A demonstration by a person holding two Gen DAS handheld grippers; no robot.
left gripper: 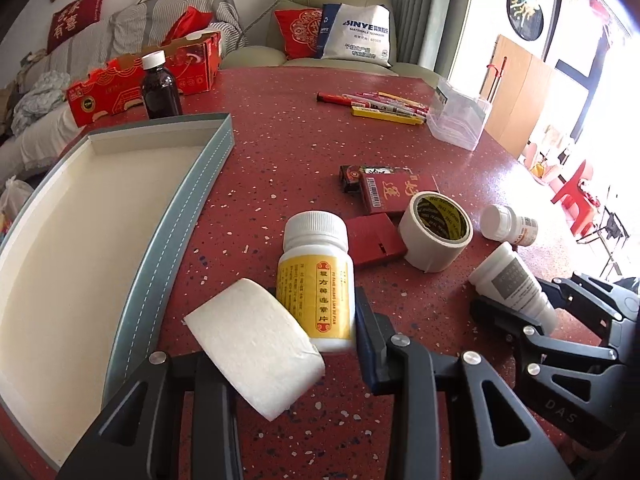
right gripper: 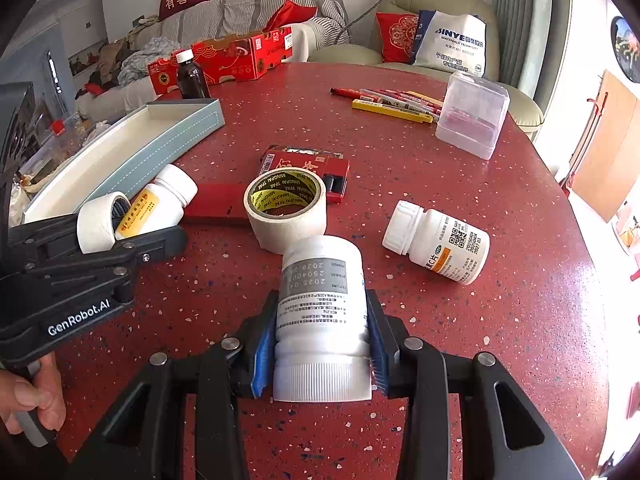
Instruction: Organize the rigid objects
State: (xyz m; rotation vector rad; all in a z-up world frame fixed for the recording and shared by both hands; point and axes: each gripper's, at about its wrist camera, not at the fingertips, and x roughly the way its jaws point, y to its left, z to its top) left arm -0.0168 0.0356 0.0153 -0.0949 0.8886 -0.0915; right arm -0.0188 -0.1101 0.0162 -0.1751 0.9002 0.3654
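The red speckled bench (right gripper: pixel 440 184) carries a long grey-blue tray with a white lining (left gripper: pixel 192 216) at its left. The left tool (left gripper: pixel 316 320) pinches a white pill bottle with a yellow label (left gripper: pixel 316 288) and a small white tape roll (left gripper: pixel 256 352) just beside the tray. The right tool (right gripper: pixel 322 344) pinches a white bottle with a grey label (right gripper: pixel 320 300), cap toward the camera, near a wide cream tape roll (right gripper: pixel 286 212).

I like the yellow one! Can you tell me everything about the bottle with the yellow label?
The yellow-label bottle is white plastic with a ribbed white screw cap and red print on the label. It is closed, held off the red table between the left gripper's jaws, tilted, with a small white tape roll pressed alongside it.
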